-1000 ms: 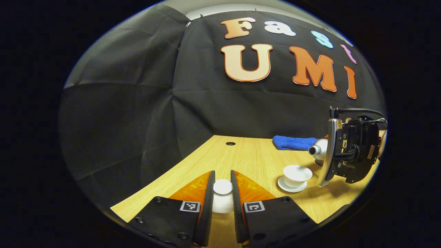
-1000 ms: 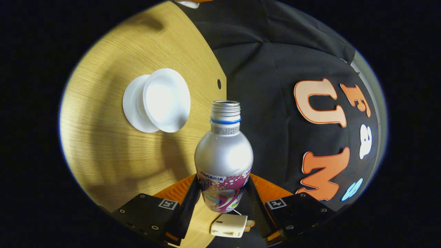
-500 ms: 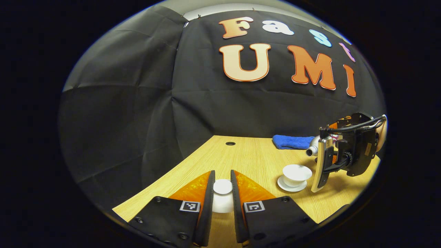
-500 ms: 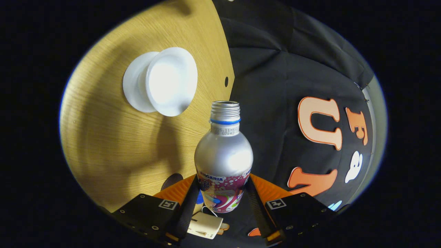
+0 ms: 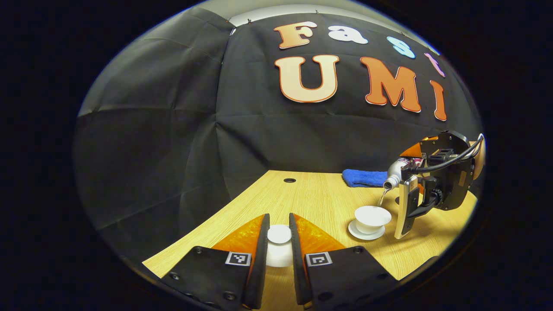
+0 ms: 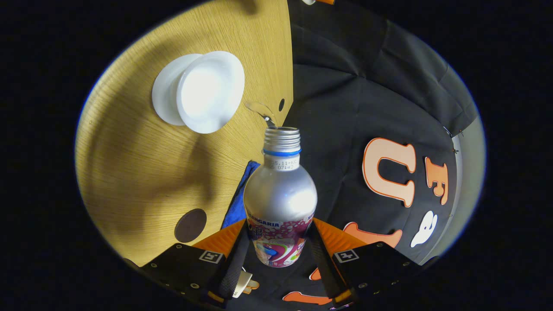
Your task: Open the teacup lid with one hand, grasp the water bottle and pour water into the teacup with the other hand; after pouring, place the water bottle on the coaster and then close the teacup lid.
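Our left gripper is clenched on the teacup lid, both fingers pressing its sides, holding it up over the table and well apart from the cup. Our right gripper grasps the water bottle round its lower body, tipped so that a thin stream of water leaves the mouth toward the teacup on its saucer. We judge pouring has just begun. Next we must steady the tilt, then right the bottle and carry it to the dark coaster beside the blue cloth.
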Available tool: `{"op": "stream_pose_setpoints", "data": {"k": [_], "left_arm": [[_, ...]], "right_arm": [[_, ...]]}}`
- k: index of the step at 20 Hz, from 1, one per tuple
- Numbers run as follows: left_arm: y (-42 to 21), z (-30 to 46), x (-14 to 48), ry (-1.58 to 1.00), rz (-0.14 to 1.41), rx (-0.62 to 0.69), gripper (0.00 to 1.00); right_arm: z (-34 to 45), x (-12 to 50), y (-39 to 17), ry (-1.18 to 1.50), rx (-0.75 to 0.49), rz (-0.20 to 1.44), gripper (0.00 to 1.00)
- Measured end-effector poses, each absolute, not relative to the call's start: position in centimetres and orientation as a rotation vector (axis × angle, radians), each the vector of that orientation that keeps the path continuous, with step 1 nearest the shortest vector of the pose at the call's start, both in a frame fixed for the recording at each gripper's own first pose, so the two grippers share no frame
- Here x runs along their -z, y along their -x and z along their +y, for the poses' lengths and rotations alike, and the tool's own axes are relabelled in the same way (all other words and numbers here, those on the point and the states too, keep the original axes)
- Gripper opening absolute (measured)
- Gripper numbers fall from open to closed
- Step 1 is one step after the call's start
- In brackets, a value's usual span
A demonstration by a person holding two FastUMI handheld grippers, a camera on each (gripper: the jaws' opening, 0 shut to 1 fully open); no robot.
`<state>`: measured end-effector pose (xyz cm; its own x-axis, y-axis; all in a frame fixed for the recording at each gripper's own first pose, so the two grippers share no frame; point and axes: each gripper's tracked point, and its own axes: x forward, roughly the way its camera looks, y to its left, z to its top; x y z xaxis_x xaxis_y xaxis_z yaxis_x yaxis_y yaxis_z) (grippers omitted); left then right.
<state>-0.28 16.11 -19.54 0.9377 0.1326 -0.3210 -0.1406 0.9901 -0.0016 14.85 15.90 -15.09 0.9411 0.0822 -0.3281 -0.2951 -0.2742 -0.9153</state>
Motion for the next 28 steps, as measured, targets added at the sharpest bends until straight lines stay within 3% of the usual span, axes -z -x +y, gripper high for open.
{"op": "stream_pose_setpoints", "data": {"k": [28], "left_arm": [[0.2, 15.4, 19.8, 0.017, 0.329, -0.128, 0.32]], "right_arm": [[16.5, 12.4, -15.4, 2.029, -0.259, -0.057, 0.78]]}}
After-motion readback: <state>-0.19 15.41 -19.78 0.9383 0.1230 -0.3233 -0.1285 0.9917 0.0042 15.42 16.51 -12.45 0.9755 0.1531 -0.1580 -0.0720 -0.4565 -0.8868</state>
